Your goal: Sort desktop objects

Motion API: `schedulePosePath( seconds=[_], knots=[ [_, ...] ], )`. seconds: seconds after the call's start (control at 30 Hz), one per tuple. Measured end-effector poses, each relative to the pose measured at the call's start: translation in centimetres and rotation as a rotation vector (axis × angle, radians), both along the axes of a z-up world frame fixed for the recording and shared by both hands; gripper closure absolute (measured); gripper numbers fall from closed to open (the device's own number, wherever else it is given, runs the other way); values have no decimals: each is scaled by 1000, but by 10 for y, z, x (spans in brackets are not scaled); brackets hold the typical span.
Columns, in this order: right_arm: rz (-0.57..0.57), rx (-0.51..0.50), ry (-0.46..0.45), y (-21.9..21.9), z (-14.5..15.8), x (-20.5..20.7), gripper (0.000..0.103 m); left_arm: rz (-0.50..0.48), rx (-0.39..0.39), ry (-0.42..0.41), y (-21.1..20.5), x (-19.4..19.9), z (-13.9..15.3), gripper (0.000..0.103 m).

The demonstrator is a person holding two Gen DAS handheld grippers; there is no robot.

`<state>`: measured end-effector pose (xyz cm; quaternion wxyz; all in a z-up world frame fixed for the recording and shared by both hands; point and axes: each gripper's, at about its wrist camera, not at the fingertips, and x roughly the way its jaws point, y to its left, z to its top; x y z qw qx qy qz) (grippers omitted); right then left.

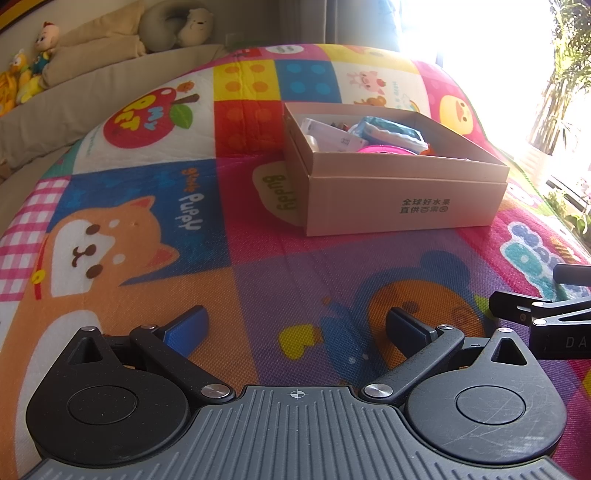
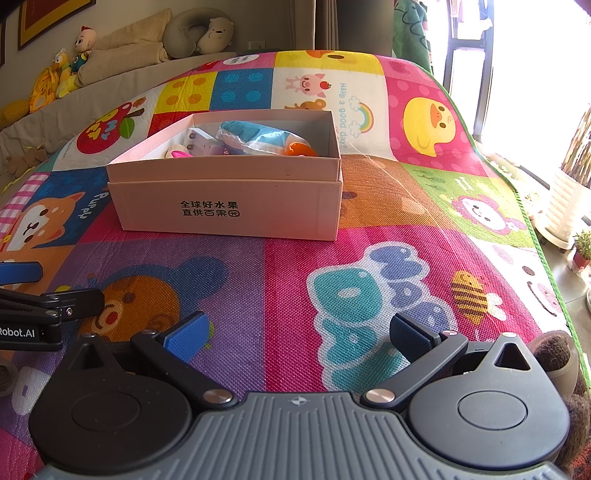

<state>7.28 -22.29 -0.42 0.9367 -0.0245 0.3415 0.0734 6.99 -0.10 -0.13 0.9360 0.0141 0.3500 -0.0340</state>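
A pale pink cardboard box with black Chinese print stands on the colourful play mat; it also shows in the right wrist view. Inside lie a blue-and-white packet, a white item, a pink item and an orange item. My left gripper is open and empty, low over the mat, well short of the box. My right gripper is open and empty, also short of the box, to the right of the left one.
A beige sofa with plush toys and a neck pillow runs along the back left. The mat's green edge drops off at the right, with plant pots beyond. A brown fuzzy thing sits by my right gripper.
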Motion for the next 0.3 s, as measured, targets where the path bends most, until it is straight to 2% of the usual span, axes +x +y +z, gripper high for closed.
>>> schedulePosePath(
  seconds=[0.3],
  knots=[
    [-1,0,0,0,0,0,0,-6,-6,4,1,1,1,0]
  ],
)
